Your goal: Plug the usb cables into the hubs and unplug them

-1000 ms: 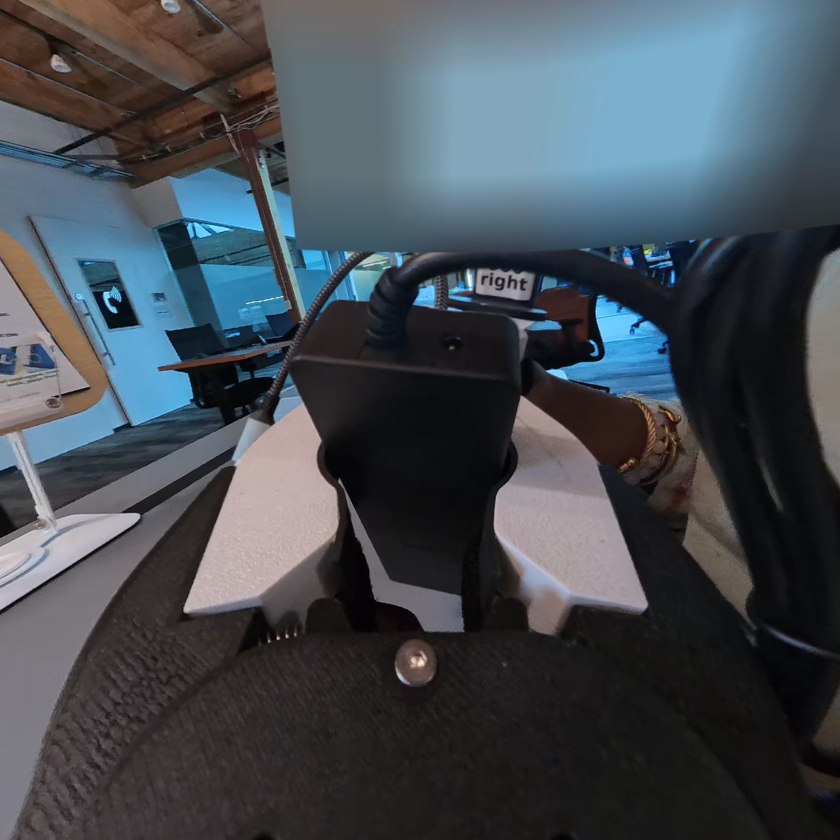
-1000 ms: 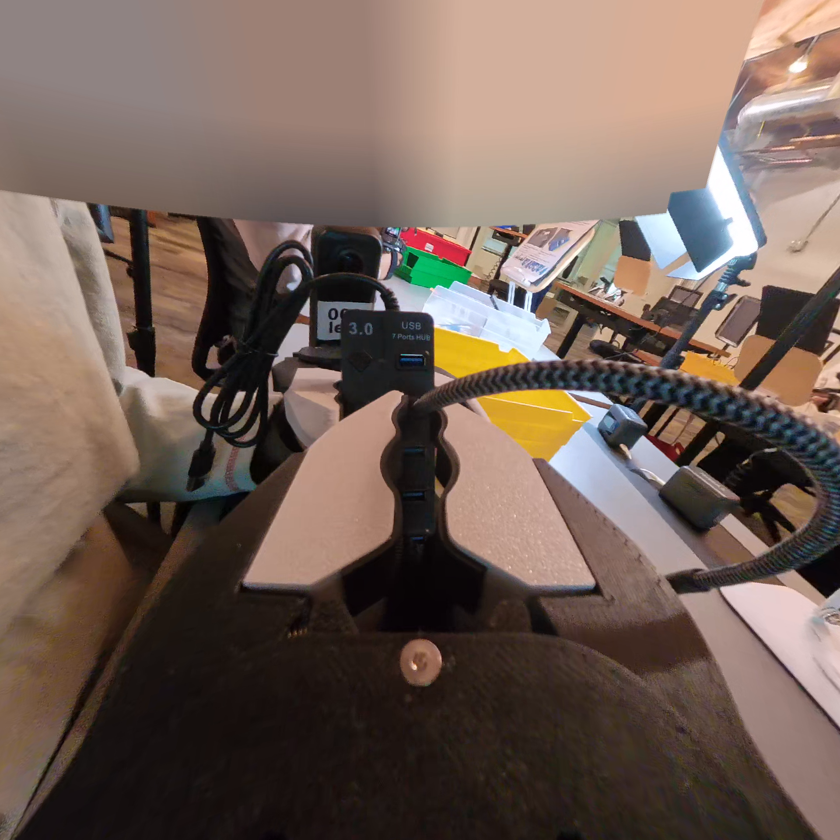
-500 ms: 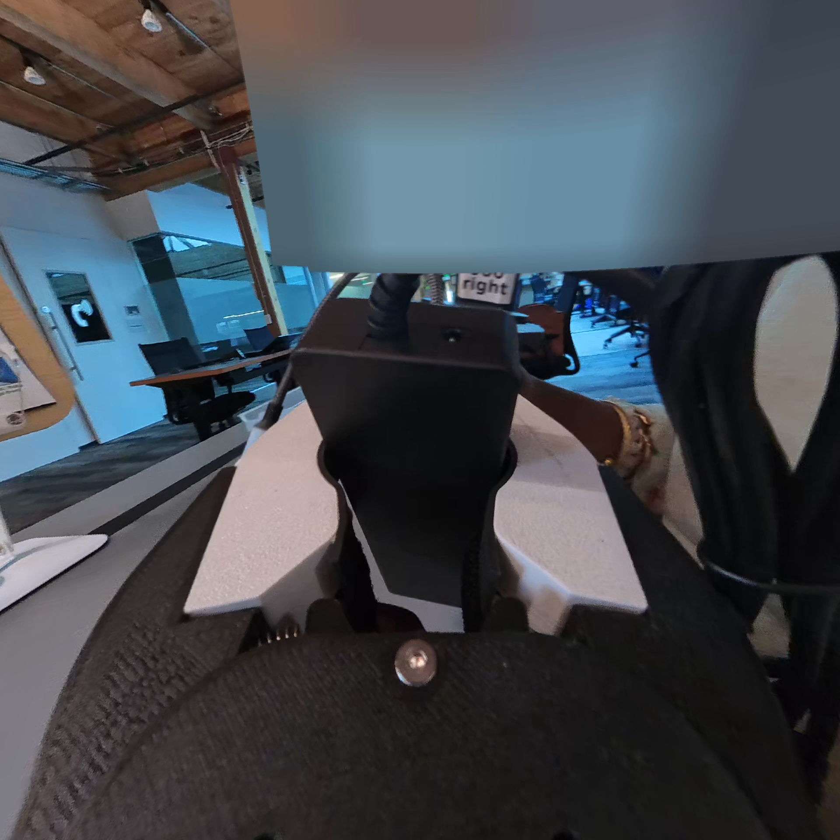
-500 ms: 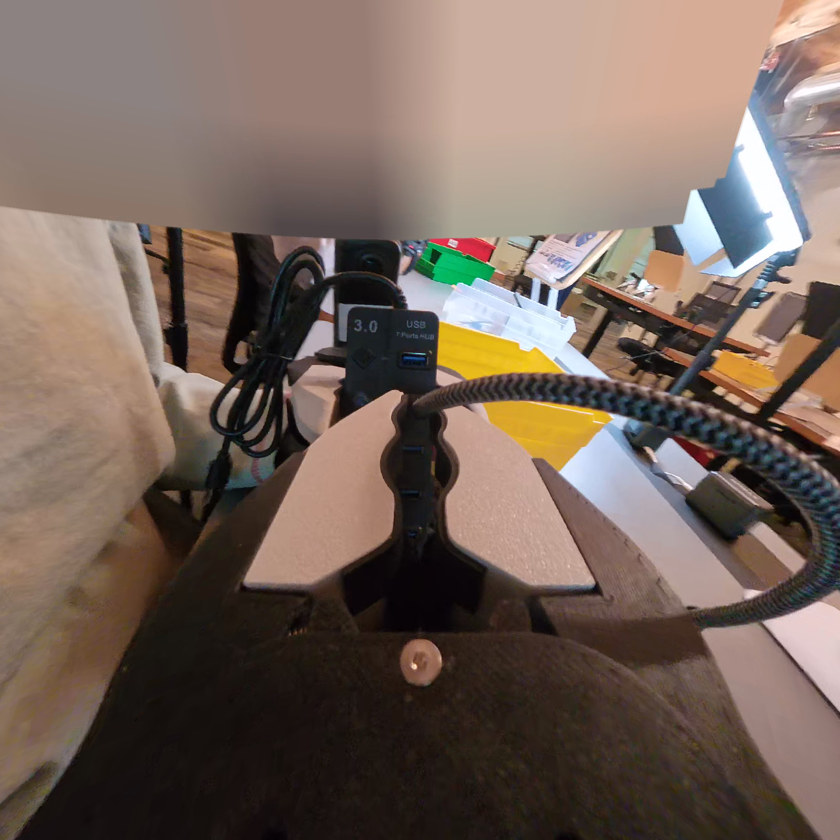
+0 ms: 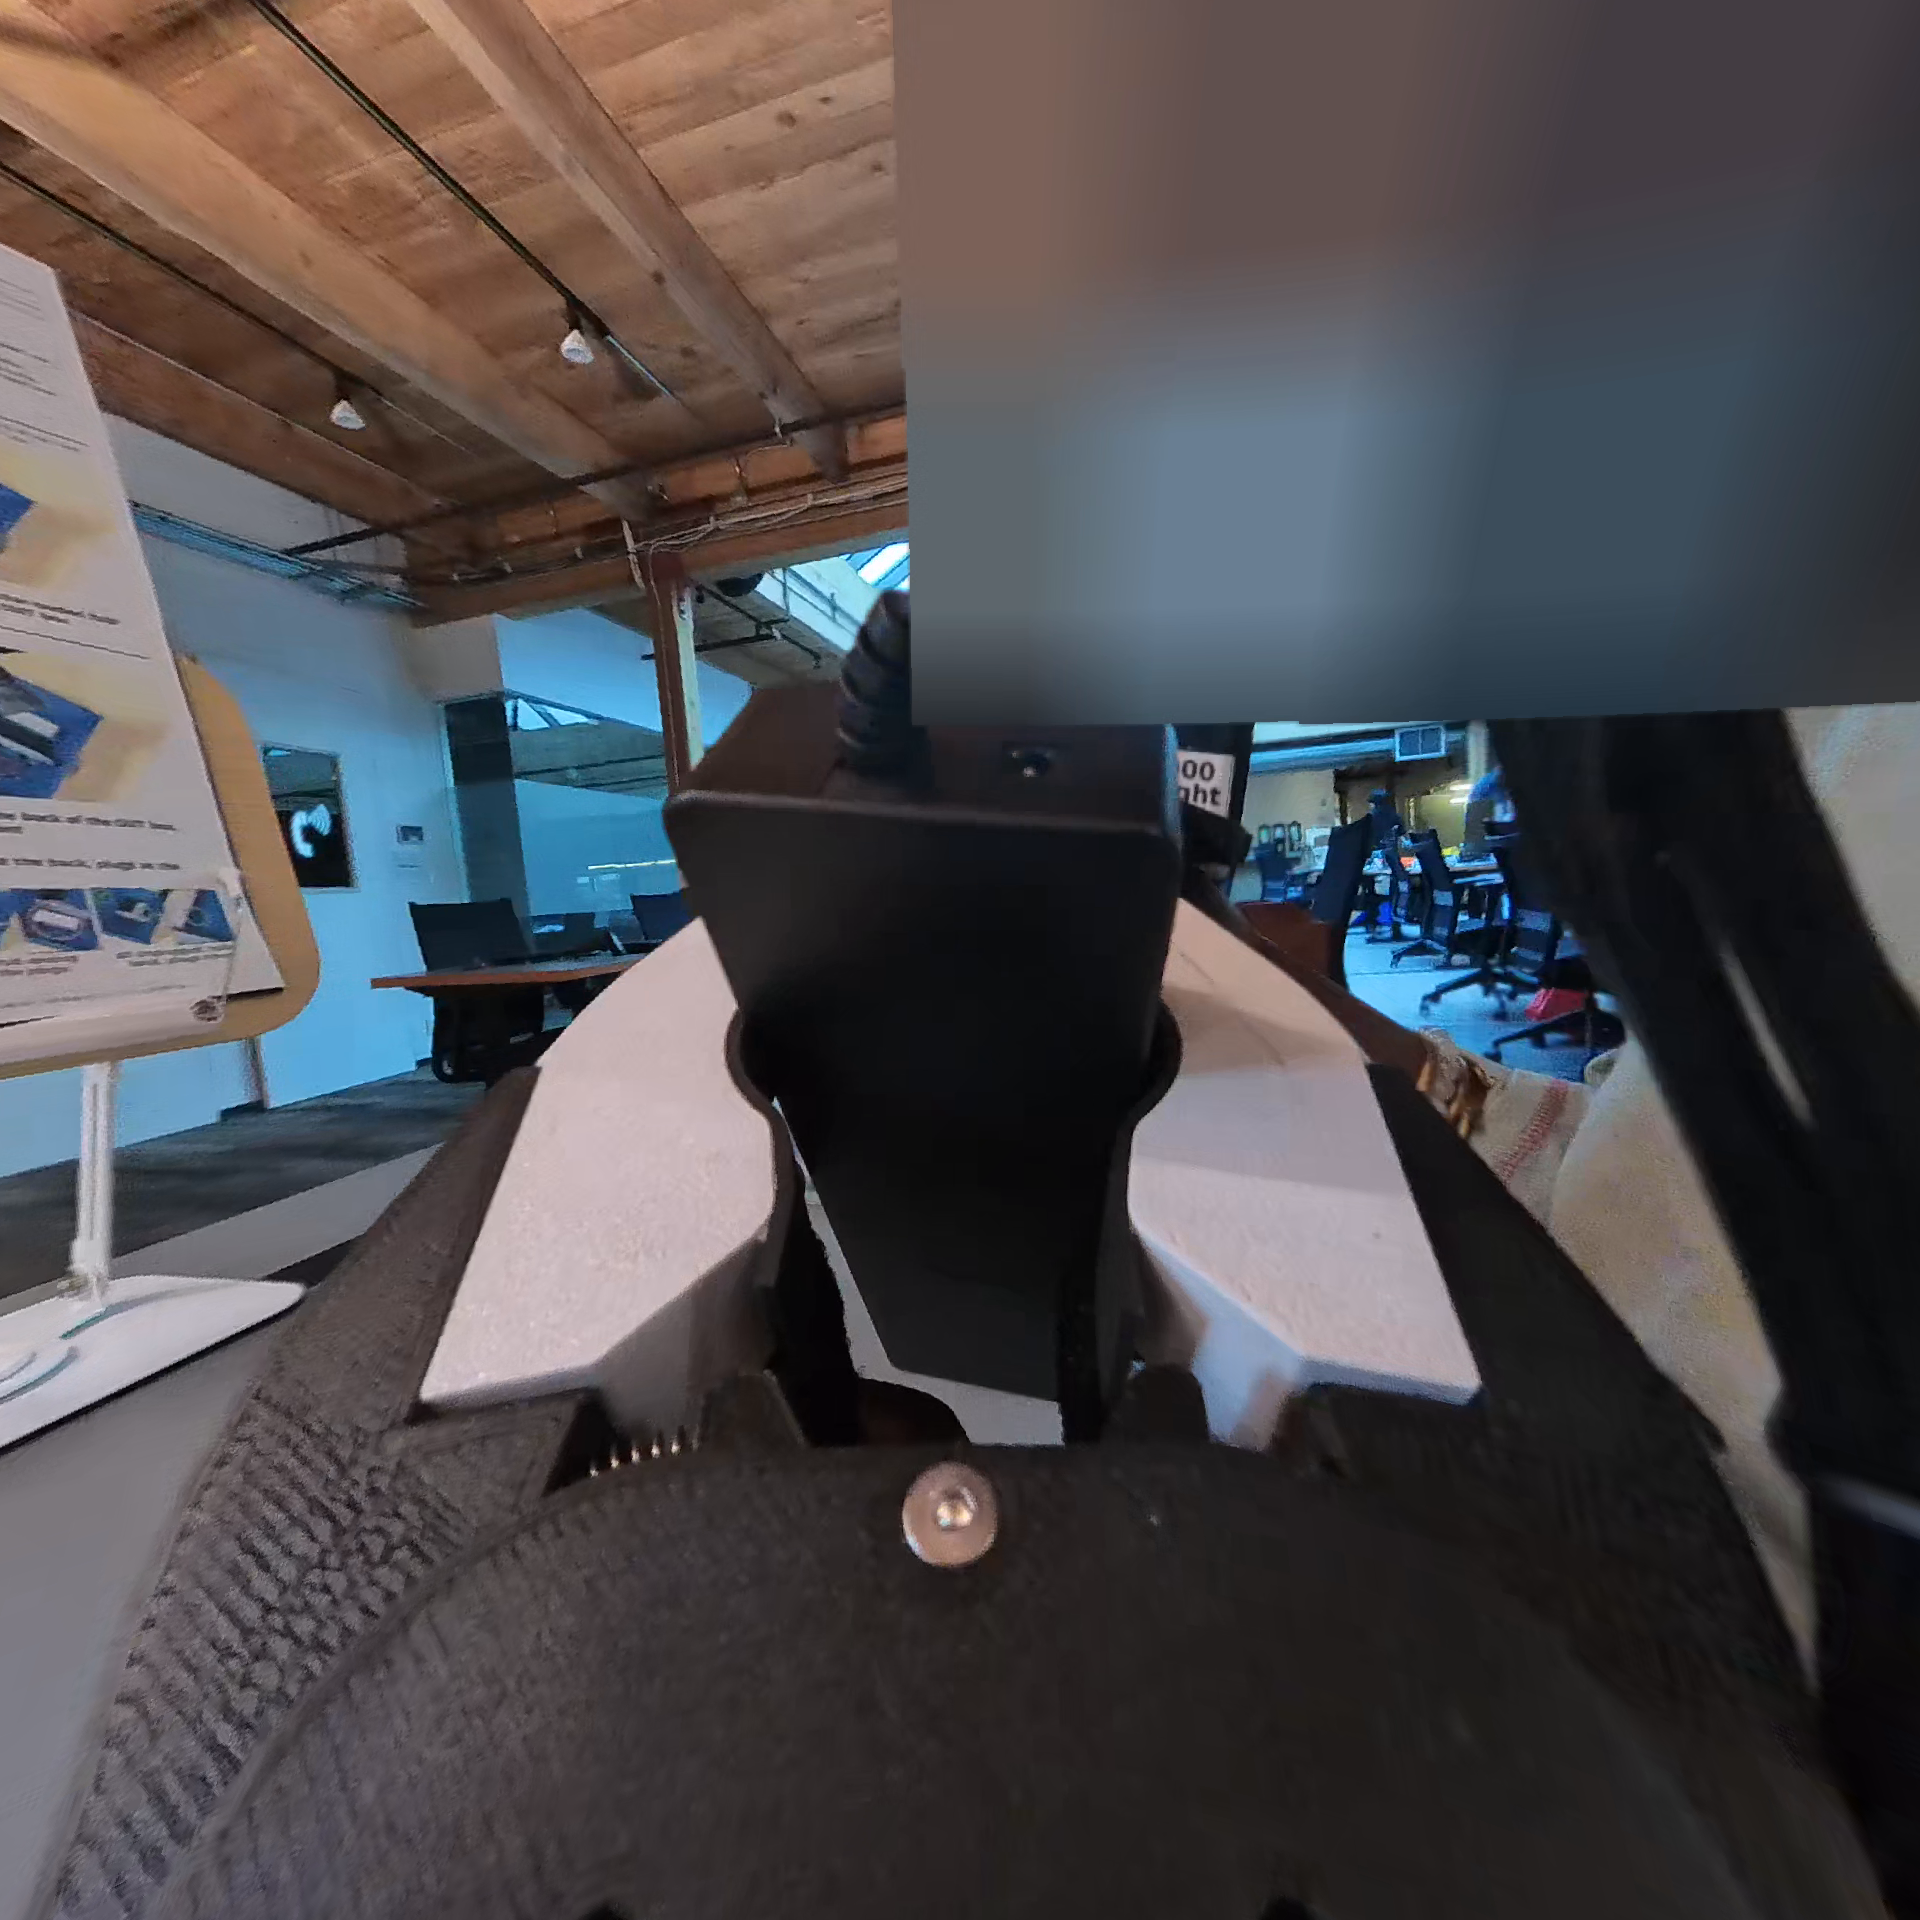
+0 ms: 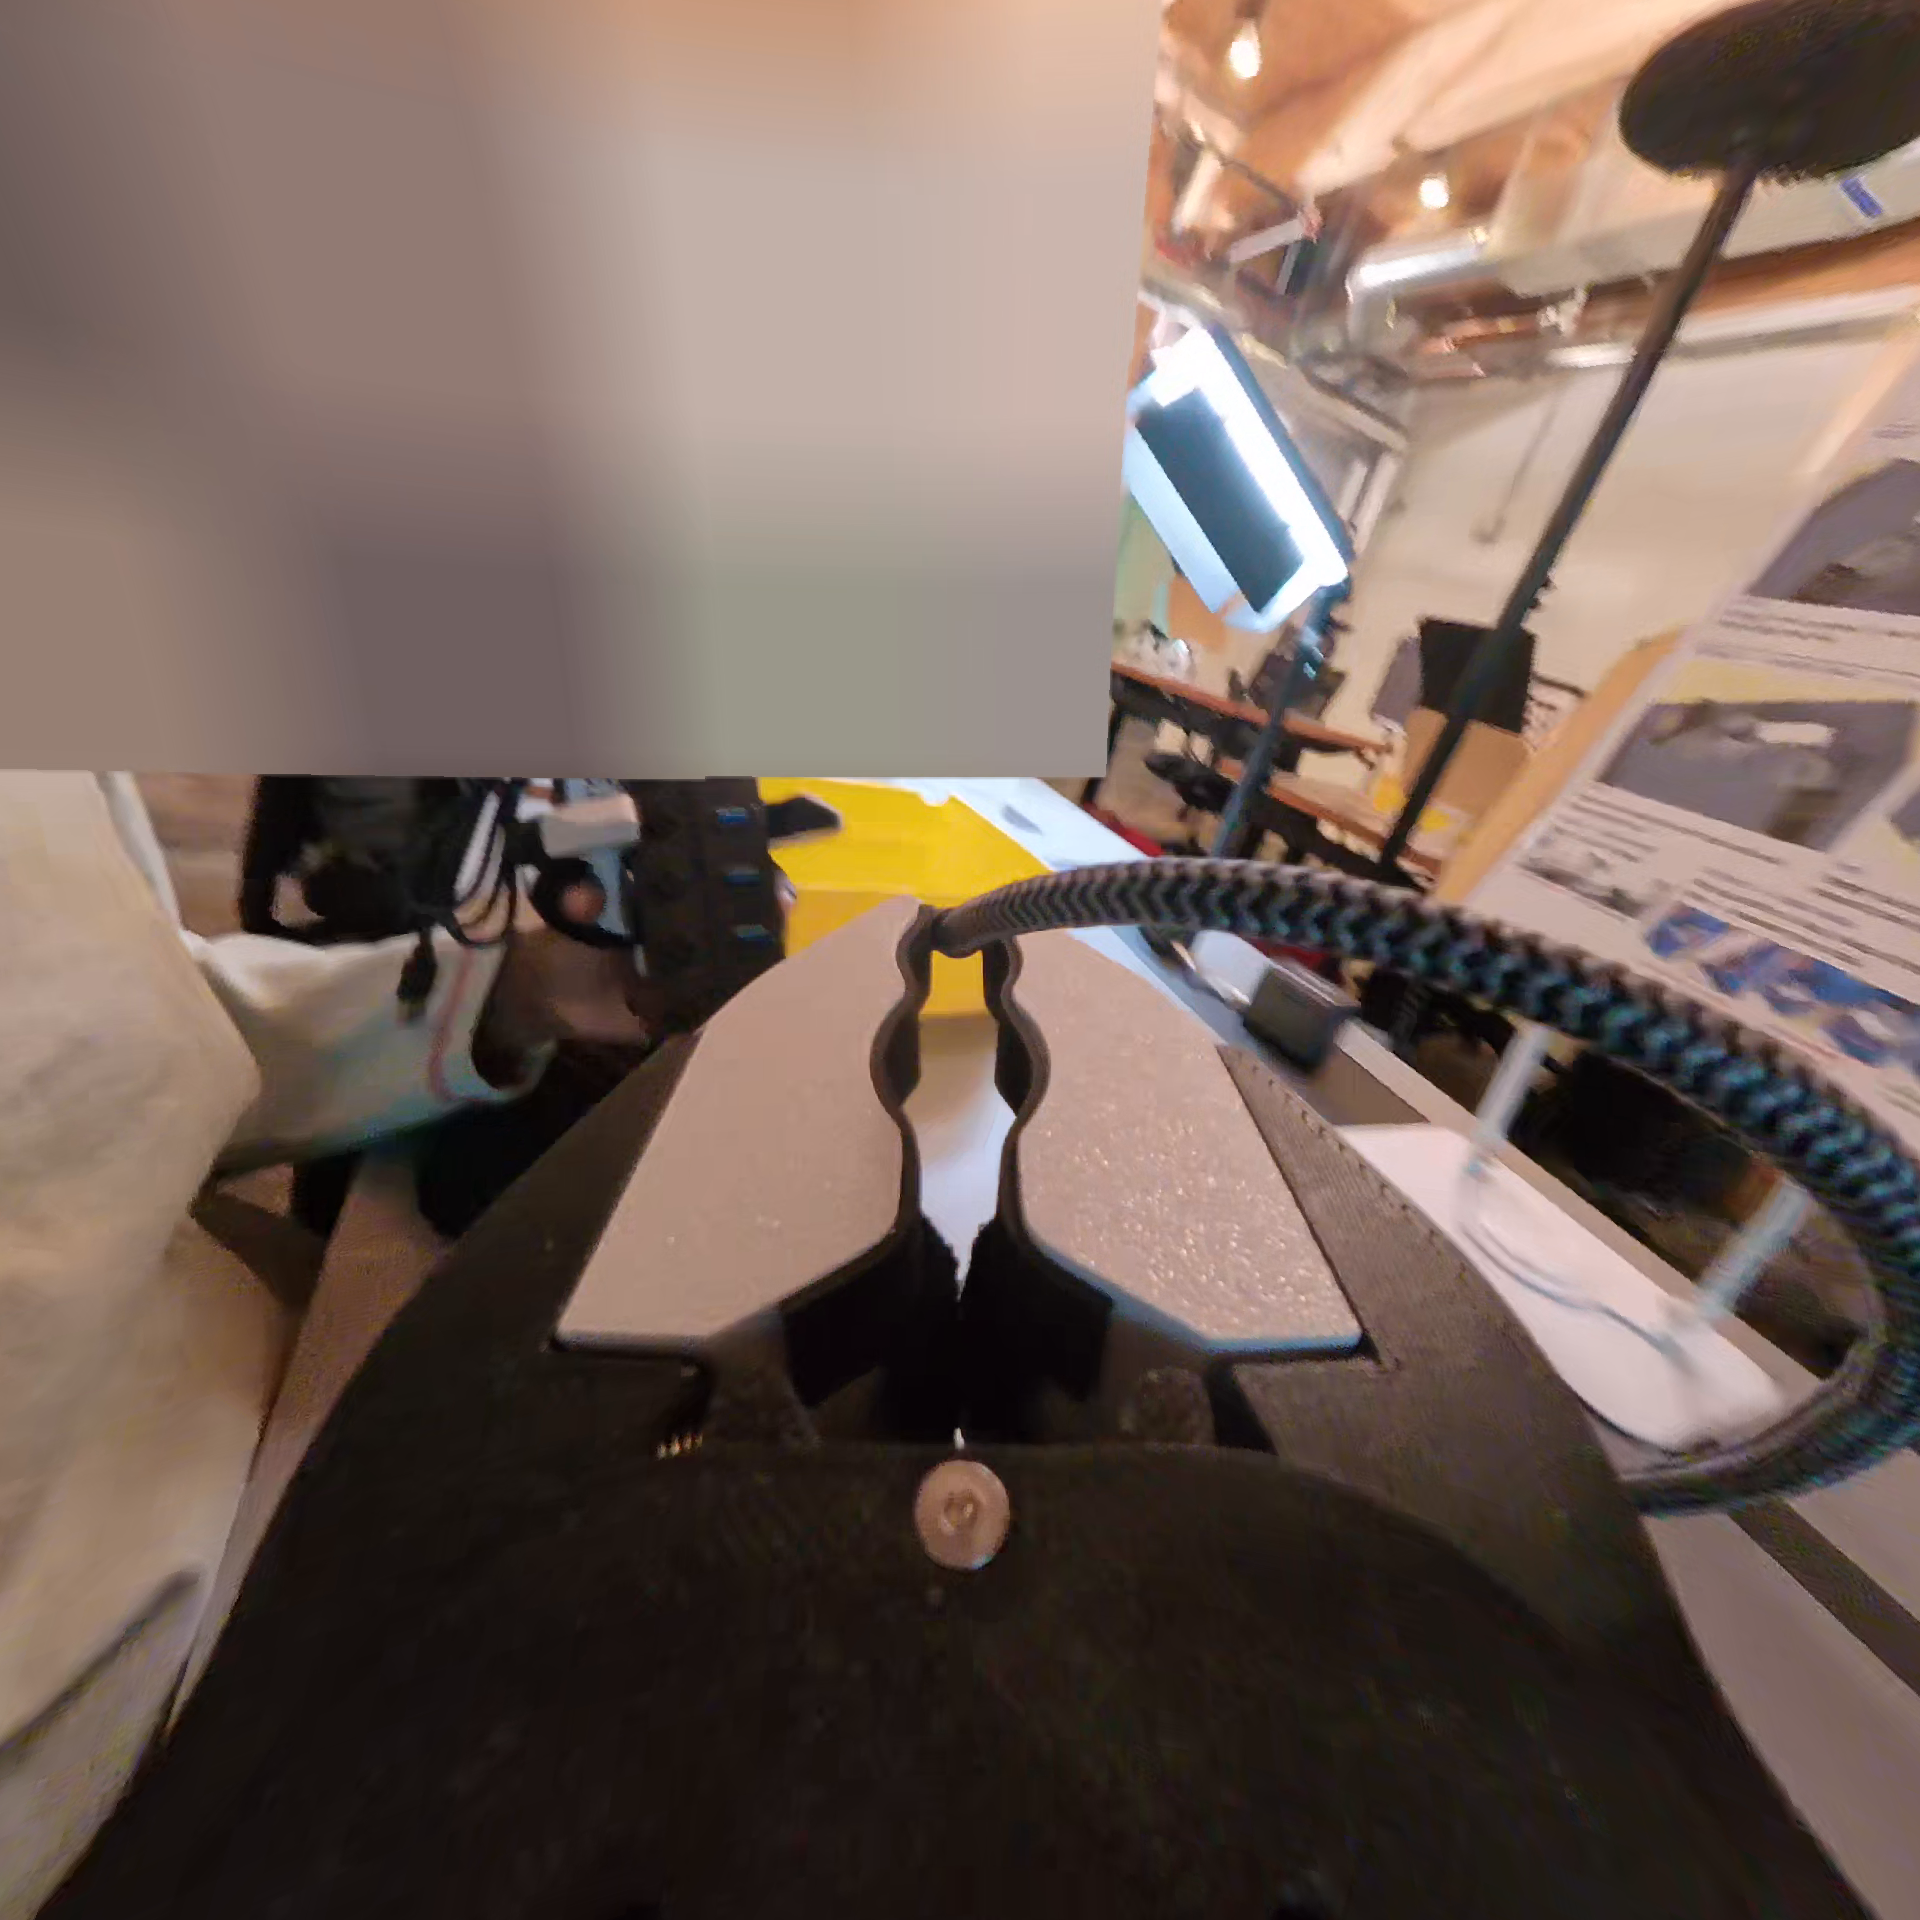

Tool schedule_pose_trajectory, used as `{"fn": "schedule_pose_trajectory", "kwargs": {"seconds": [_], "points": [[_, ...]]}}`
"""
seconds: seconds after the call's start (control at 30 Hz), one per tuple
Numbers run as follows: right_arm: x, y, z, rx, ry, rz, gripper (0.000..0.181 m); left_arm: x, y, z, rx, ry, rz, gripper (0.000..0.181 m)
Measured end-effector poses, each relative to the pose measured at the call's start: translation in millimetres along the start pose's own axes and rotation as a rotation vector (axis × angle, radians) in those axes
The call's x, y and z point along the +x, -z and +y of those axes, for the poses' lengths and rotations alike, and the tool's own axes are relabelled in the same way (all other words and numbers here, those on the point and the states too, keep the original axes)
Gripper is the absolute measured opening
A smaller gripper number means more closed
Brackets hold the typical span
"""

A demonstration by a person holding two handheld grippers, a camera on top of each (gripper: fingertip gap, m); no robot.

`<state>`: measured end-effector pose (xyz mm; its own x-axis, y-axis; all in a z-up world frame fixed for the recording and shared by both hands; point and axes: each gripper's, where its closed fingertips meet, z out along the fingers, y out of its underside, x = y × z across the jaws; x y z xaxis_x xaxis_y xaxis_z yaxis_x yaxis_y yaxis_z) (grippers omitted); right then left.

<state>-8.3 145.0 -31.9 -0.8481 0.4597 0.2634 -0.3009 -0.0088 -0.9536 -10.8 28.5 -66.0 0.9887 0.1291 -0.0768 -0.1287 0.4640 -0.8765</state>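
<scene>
In the left wrist view the left tongs [image 5: 956,1049] stood clamped on the black hub [image 5: 935,997], which filled the centre of the frame between the two white fingers [image 5: 634,1174], just as it had half a second before. The hub's own thick black cord [image 5: 878,675] rose from its top end into the blurred patch. The braided cable that had run up past the hub's left side was gone from this view. The camera had tilted up: more of the wooden ceiling [image 5: 468,208] showed at upper left, and a poster stand [image 5: 114,727] had come back in at the left edge, its base on the grey surface [image 5: 62,1538].

In the right wrist view the right tongs [image 6: 958,940] were nearly closed, pinching the end of the braided cable [image 6: 1455,935] at the very tips; the plug itself could not be seen. The cable arched right and looped down to the lower right edge. The hub [image 6: 717,904], earlier straight ahead between the fingers with the cable in it, now sat blurred at left of centre, apart from the cable's end. A yellow bin [image 6: 894,862] lay behind the tips.
</scene>
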Motion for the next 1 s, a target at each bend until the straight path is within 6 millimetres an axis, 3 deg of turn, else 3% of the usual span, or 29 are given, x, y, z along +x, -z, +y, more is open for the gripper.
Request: {"fn": "schedule_pose_trajectory", "kwargs": {"seconds": [0.13,0.27,0.4,0.53,0.63,0.7,0.87,1.0], "points": [[41,51,-6,-0.26,0.088,0.233,0.009,-2,3,-4,0.016,0.004,-0.007,0.065],[94,126,8,-0.64,0.219,0.59,0.009,-4,5,-7,0.036,-0.001,-0.021,0.065],[118,198,68,-1.062,0.123,0.746,0.009,-2,0,1,-0.007,-0.016,-0.018,0.065],[112,246,139,-1.417,0.015,0.728,0.009,-1,-2,7,-0.038,-0.033,-0.021,0.065],[101,250,172,-1.486,-0.042,0.648,0.01,-3,-2,11,-0.059,-0.044,-0.032,0.065],[102,245,175,-1.443,-0.037,0.642,0.019,-4,-2,11,-0.057,-0.042,-0.033,0.065],[105,217,151,-1.185,-0.054,0.621,0.019,-5,-3,11,-0.059,-0.04,-0.036,0.065],[118,232,137,-1.161,-0.005,0.732,0.025,-4,-3,12,-0.064,-0.042,-0.035,0.065]]}}
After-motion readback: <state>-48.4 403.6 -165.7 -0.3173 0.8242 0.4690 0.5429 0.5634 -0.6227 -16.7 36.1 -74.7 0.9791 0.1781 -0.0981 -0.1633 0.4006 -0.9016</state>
